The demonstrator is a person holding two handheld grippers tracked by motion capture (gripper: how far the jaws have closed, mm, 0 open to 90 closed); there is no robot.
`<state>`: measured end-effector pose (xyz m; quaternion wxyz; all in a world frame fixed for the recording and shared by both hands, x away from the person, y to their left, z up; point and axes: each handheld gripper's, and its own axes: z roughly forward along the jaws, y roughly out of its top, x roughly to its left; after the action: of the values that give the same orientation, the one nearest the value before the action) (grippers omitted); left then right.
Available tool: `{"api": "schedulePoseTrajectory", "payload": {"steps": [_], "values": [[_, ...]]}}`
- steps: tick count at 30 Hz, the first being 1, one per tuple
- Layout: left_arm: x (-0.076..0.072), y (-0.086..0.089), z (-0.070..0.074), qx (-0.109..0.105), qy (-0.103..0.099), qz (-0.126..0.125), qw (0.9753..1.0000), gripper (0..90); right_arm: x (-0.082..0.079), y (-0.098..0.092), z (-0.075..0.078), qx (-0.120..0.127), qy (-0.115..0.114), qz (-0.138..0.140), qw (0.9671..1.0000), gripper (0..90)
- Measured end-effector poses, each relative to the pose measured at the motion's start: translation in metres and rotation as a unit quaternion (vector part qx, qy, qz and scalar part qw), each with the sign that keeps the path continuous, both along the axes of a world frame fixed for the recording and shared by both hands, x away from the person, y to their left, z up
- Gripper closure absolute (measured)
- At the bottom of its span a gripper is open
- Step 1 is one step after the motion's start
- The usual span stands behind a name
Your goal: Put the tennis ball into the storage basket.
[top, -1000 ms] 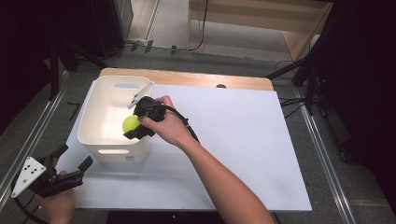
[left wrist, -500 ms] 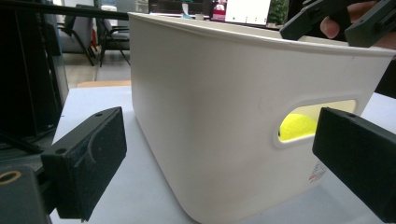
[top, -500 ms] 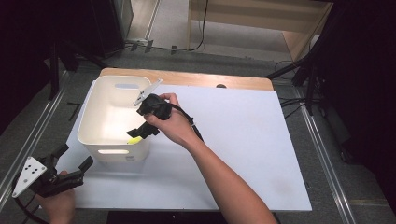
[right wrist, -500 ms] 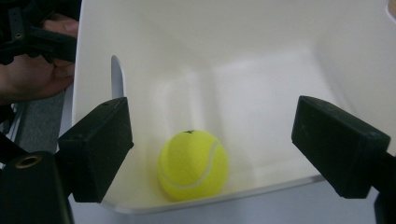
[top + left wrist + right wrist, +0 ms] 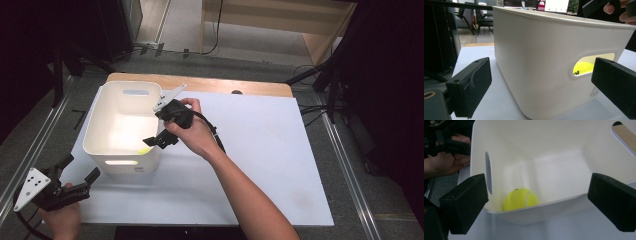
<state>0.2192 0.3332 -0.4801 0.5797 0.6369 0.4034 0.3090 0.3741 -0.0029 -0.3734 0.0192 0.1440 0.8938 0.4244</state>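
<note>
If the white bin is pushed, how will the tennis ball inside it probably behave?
The tennis ball is round and lies loose on the floor of the white bin, so it would probably roll. It rests near the wall with the handle slot, which should stop it soon. Its felt looks fuzzy, so it is likely easy to grip.

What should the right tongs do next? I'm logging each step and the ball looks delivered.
Probably lift the right tongs up and back from the white bin. Their jaws stand wide open and empty over the rim, and the tennis ball already rests on the bin floor in a corner, so nothing remains to release.
</note>
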Motion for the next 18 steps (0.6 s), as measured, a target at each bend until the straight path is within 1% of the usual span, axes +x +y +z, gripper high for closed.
{"api": "schedulePoseTrajectory", "payload": {"steps": [1,4,7,10,13,18], "values": [[0.0,0.0,0.0,0.0,0.0,0.0,1.0,2.8,0.0,-0.002,0.0,0.001,-0.002,0.001,1.0,1.8],[0.0,0.0,0.0,0.001,0.0,0.001,1.0,2.8,-0.002,-0.01,0.0,0.006,-0.009,-0.009,0.9999,1.8],[0.0,0.0,0.0,0.002,-0.001,0.001,1.0,2.8,-0.003,-0.014,0.0,0.008,-0.01,-0.013,0.9998,1.8],[0.0,0.0,0.0,0.001,-0.001,0.001,1.0,2.8,-0.004,-0.021,-0.001,0.011,-0.007,-0.021,0.9997,1.1],[0.0,-0.001,0.0,0.002,0.001,0.001,1.0,2.8,-0.006,-0.027,-0.004,0.011,-0.01,-0.025,0.9996,0.0],[0.0,-0.001,0.0,0.004,0.001,0.001,1.0,2.8,-0.009,-0.04,-0.008,0.017,-0.005,-0.041,0.999,0.0]]}}
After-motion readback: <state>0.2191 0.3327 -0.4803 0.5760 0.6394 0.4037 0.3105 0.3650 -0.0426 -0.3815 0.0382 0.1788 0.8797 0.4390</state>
